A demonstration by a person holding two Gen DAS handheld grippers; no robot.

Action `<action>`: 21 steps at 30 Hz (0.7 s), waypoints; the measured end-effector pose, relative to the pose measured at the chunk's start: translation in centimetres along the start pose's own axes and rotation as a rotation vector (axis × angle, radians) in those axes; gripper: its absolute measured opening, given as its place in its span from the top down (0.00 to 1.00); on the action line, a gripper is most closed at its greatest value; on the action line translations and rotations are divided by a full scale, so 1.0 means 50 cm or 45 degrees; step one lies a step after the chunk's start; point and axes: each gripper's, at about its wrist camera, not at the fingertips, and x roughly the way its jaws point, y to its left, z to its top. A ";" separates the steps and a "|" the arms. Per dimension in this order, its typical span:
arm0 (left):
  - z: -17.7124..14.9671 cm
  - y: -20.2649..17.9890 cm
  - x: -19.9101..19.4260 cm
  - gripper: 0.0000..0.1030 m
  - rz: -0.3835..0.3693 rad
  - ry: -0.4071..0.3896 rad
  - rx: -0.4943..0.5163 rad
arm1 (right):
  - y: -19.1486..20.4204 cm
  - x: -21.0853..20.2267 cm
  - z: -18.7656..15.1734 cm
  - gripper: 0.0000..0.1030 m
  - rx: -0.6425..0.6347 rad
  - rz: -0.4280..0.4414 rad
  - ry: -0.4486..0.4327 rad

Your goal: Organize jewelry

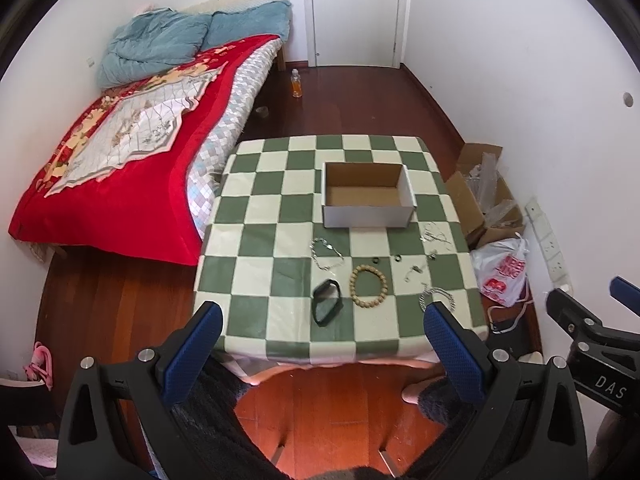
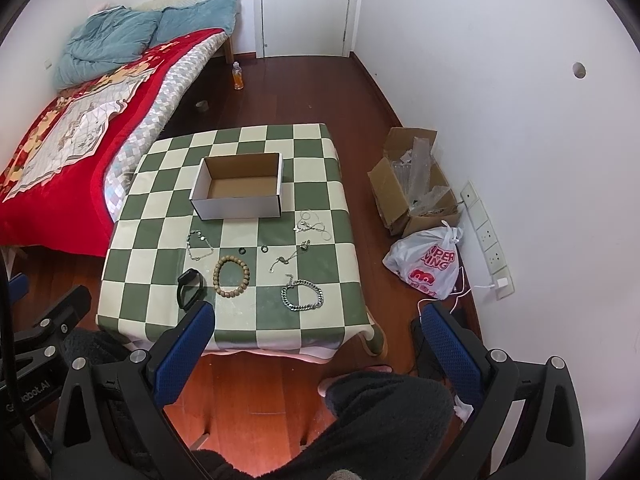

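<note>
Both wrist cams sit high and back from the near edge of the checkered table (image 1: 280, 208), looking forward and down across it toward the door (image 1: 356, 8). The left view has the table centred; the right view looks from further right, catching more wall. Both share the tabletop, cardboard box (image 2: 240, 200) and bed (image 2: 80, 120).

Left tongs (image 1: 325, 322) gape above scattered jewelry (image 1: 368, 284).
</note>
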 end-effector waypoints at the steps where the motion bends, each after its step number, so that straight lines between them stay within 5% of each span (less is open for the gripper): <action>1: 0.004 0.003 0.012 0.00 0.024 -0.008 0.003 | 0.001 0.008 0.001 0.00 0.007 0.000 0.000; 8: 0.032 0.050 0.140 0.00 0.182 0.017 -0.023 | 0.007 0.162 0.016 0.00 0.029 0.025 0.108; 15: 0.025 0.067 0.321 0.00 0.265 0.198 0.013 | 0.016 0.368 0.012 0.01 0.082 0.014 0.268; 21: -0.006 0.073 0.465 0.00 0.271 0.375 0.045 | -0.016 0.525 -0.016 0.20 0.153 -0.048 0.428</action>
